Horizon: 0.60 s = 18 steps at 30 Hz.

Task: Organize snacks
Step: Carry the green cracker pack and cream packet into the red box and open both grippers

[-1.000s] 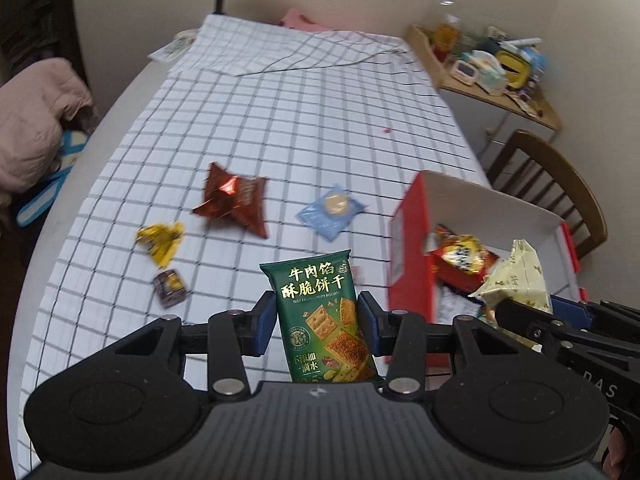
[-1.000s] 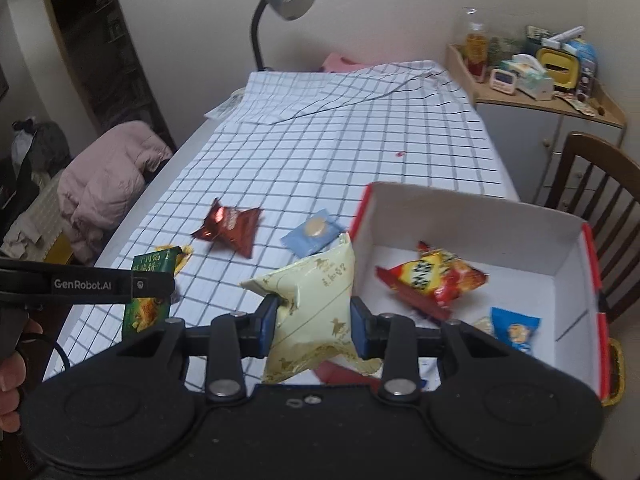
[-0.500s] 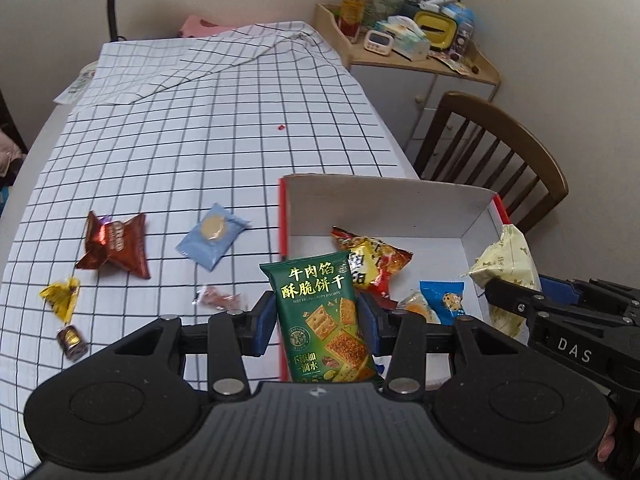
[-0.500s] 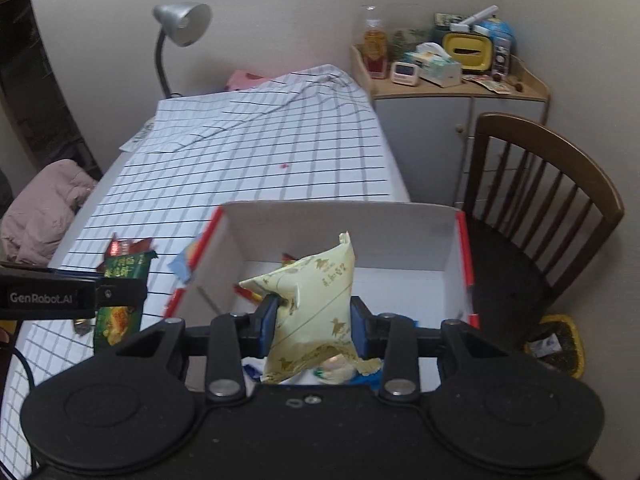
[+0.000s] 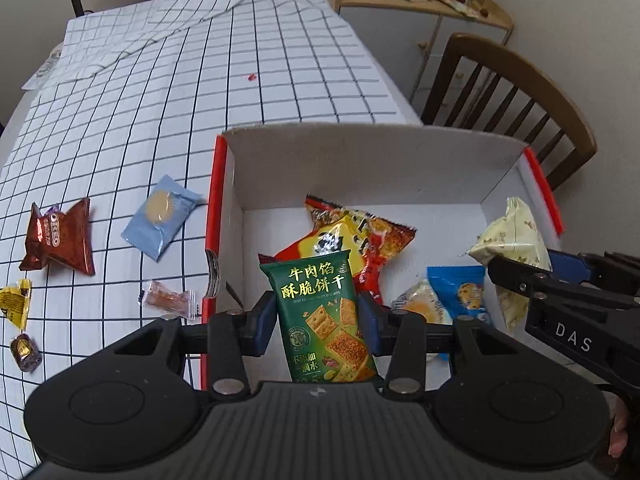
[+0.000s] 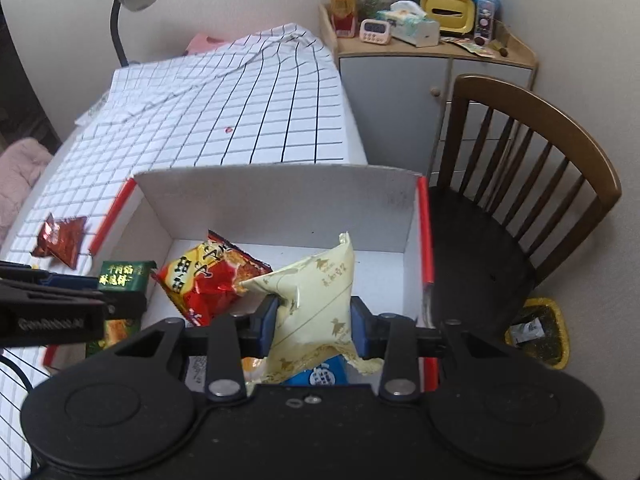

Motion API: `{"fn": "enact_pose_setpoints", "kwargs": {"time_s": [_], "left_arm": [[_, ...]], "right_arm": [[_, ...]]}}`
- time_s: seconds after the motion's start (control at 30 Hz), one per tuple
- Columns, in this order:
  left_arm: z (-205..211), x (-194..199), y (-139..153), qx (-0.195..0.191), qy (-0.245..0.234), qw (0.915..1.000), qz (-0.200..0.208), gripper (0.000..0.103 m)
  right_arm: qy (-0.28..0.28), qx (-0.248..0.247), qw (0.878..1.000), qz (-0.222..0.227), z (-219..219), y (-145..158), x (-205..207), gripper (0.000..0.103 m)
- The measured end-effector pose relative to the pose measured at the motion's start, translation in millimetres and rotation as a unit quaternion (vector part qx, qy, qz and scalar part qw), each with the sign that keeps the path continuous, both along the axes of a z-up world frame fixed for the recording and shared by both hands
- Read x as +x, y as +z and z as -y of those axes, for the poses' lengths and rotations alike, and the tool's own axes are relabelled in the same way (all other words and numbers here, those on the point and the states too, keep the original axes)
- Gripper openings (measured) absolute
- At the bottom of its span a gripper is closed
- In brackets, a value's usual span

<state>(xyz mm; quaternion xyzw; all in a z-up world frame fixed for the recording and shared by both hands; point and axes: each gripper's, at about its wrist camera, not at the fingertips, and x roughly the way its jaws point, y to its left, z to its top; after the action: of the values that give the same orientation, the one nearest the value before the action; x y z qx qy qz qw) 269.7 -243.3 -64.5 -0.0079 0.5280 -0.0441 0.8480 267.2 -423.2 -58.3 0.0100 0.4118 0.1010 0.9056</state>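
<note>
My left gripper (image 5: pixel 316 322) is shut on an upright green cracker packet (image 5: pixel 320 312) and hangs over the left part of the white box with red rims (image 5: pixel 360 160). My right gripper (image 6: pixel 314 322) is shut on a puffy pale-yellow packet (image 6: pixel 316 296) over the box's right part; the same yellow packet (image 5: pixel 514 240) shows at the right of the left wrist view. Inside the box lie a red-and-yellow chip bag (image 5: pixel 356 240), a blue cookie packet (image 5: pixel 462 292) and a small round pastry packet (image 5: pixel 420 306).
On the checked tablecloth (image 5: pixel 200 80) left of the box lie a brown Oreo packet (image 5: pixel 58 242), a light-blue packet (image 5: pixel 162 216), a small clear-wrapped sweet (image 5: pixel 168 300), a yellow candy (image 5: pixel 16 302) and a dark candy (image 5: pixel 26 354). A wooden chair (image 6: pixel 520 200) stands right of the box.
Both grippers carried their packets rightward from over the tablecloth to over the box and sank lower toward its inside. Both grips stayed the same.
</note>
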Motion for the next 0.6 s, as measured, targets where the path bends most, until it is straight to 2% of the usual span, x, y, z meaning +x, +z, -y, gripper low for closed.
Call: {"fn": "enact_pose_setpoints", "kwargs": {"time_s": [0.23,0.33,0.6], "left_arm": [[7,6,-25,0.02,-0.002,0.9994,-0.027,0.043],[13,5,-27,0.036,-0.012,0.9991,-0.018,0.042],[16,6,-28,0.032,-0.014,0.9992,-0.019,0.042]], "right_arm": [[0.027,-0.009,0.999,-0.027,-13,-21,12,0.036],[0.037,-0.02,0.999,-0.03,-18,-25,12,0.036],[0.05,-0.019,0.998,-0.035,-19,-28,8,0.041]]}}
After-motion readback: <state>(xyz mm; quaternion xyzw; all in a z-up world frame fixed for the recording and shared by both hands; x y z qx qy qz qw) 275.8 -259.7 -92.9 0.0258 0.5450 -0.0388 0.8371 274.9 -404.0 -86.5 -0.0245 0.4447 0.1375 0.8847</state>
